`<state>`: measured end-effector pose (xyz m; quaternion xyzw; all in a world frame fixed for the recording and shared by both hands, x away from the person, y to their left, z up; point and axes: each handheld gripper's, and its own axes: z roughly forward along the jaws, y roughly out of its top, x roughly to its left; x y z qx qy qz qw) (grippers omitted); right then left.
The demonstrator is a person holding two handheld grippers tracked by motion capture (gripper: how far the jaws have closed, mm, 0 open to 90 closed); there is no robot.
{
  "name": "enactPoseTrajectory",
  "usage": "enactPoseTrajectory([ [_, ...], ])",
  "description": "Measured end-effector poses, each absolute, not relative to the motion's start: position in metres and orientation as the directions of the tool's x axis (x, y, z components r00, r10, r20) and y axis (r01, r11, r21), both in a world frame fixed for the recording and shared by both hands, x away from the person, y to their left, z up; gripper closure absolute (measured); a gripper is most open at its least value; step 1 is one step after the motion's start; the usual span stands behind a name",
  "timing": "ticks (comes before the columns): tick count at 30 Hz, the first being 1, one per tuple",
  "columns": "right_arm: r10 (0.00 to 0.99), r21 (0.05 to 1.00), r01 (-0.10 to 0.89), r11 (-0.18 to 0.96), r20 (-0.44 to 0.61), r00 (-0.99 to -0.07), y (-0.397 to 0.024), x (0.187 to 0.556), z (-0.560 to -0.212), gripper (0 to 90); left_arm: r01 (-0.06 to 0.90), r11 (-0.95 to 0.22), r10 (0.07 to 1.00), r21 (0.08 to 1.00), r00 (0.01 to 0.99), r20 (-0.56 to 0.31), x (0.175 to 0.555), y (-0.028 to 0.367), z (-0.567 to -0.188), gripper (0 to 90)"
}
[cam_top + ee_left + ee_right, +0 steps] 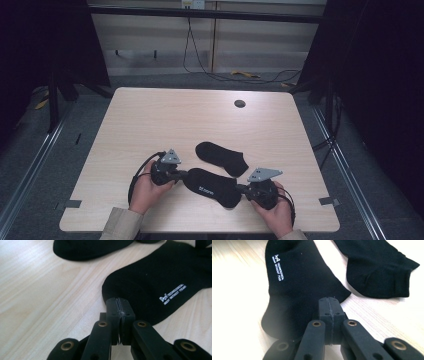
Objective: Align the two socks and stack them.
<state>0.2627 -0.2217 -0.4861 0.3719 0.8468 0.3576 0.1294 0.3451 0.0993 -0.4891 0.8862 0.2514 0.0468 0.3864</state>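
**Both grippers closed at the ends of the printed sock**

The black sock with white lettering [212, 186] lies flat on the table, stretched between my two sets of fingertips. In the left gripper view its rounded end [155, 287] sits right at the tips of my fingers, the white print just beyond and to the right of them. In the right gripper view the opposite end of the same sock [299, 290] spreads out from my fingertips, the lettering up and to the left of them.

My left gripper [181, 174] has its jaws pressed together, the pads meeting in a thin seam at the sock's edge; I cannot tell whether any fabric is caught between them. My right gripper [242, 188] is likewise closed tight at the other end, pads together over the sock's edge, and again I cannot tell if cloth is pinched.

A second black sock [221, 157] lies just beyond the first, farther from my fingers, its cuff turned towards the right gripper's side; it is close to the printed sock, and I cannot tell whether the two touch.

Everything rests on the pale wooden table [150, 120], which has a round dark cable hole [239, 103] well away from my fingers near the far edge.
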Motion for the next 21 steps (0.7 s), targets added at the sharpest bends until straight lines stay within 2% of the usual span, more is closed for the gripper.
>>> enactPoseTrajectory([
  [10,0.729,0.723,0.542,0.429,0.077,-0.680,-0.2250,0.2626,-0.4788,90.0,0.401,-0.564,0.483,0.722,0.869,-0.105,0.3440,0.1039,-0.4800,88.6],
  [14,0.735,0.731,0.529,0.432,0.054,-0.676,-0.2228,0.2601,-0.4805,78.3,0.405,-0.568,0.486,0.717,0.868,-0.106,0.3452,0.1057,-0.4826,88.6],
  [21,0.722,0.723,0.519,0.456,0.040,-0.691,-0.2163,0.2594,-0.4829,75.3,0.396,-0.576,0.482,0.715,0.871,-0.094,0.3441,0.1036,-0.4826,88.5],
])
